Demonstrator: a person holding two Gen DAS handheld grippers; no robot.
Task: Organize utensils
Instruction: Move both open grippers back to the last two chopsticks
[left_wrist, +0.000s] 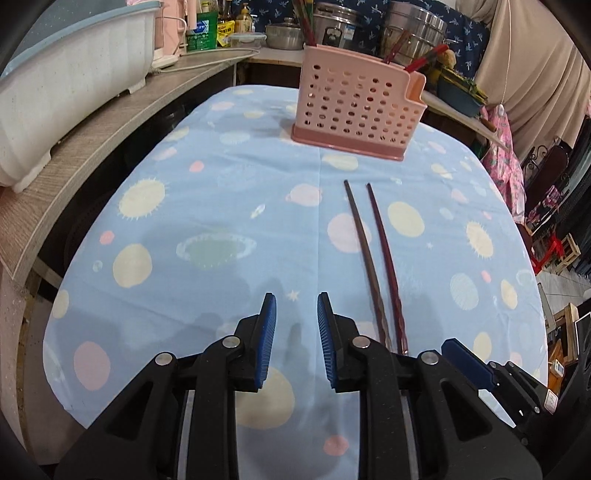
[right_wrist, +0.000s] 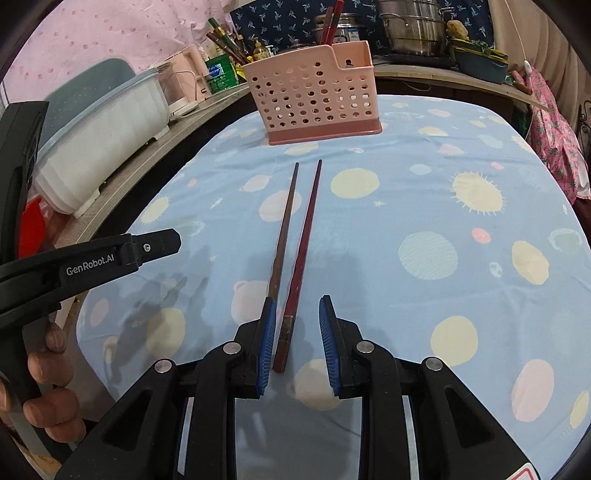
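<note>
Two long chopsticks lie side by side on the blue planet-print tablecloth (left_wrist: 221, 206), a brown one (right_wrist: 284, 229) and a red one (right_wrist: 308, 225), pointing toward a pink perforated utensil holder (right_wrist: 314, 99) at the far end. My right gripper (right_wrist: 298, 306) is open low over their near ends. The red stick's end lies between the pads without touching them, and the brown one runs behind the left finger. My left gripper (left_wrist: 297, 306) is open and empty, just left of the brown chopstick (left_wrist: 364, 243) and red chopstick (left_wrist: 384, 243). The holder (left_wrist: 354, 107) has red sticks standing in it.
A white tub with a blue lid (left_wrist: 74, 85) sits on a wooden shelf (left_wrist: 110, 136) along the left. Steel pots (right_wrist: 413, 29) and bottles (left_wrist: 201, 31) crowd the back counter. Pink cloth (right_wrist: 554, 140) hangs past the table's right edge. A hand (right_wrist: 48, 376) holds the left gripper.
</note>
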